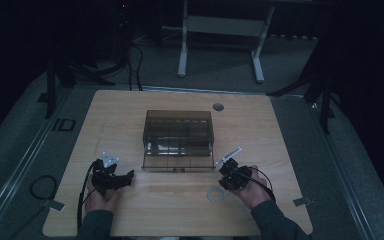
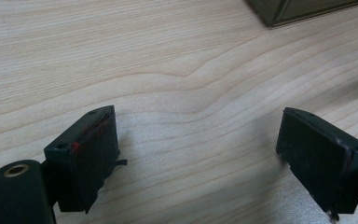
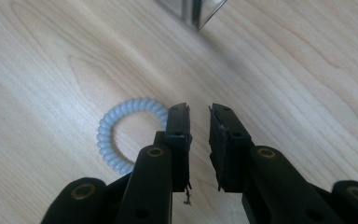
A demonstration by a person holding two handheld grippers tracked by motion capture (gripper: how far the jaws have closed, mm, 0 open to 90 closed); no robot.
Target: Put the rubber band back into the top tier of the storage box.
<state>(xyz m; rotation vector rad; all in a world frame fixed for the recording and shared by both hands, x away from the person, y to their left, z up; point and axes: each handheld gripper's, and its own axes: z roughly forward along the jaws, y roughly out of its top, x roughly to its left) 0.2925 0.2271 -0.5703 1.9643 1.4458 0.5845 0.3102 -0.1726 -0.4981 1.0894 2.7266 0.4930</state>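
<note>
On the pale wooden table (image 1: 180,210), the right gripper (image 1: 228,170) sits at about four o'clock from the table's middle, held in the person's right hand (image 1: 252,192). In the right gripper view its two black jaws stand nearly together, with only a narrow slit of bare wood between the pads; nothing is pinched in that slit. The pale blue-white coiled plastic hair tie (image 3: 121,135) lies flat on the wood at about ten o'clock from the jaw tips, and the near pad overlaps the ring's edge in that view, so whether it touches the coil cannot be told. From the high view the same ring (image 1: 215,194) rests at about seven o'clock from the right gripper, just beside it.

The left gripper (image 1: 122,178) is at about eight o'clock from the table's middle, in the person's left hand (image 1: 100,197). In the left gripper view (image 2: 196,154) its jaws are spread wide, with plain wood grain between them and no object in the gap.

The smoky translucent plastic box with a drawer front (image 1: 179,140) stands at the table's centre, at about twelve o'clock from the hair tie and well apart from it. A small round grey grommet (image 1: 218,106) is set into the tabletop at one o'clock from the box.
</note>
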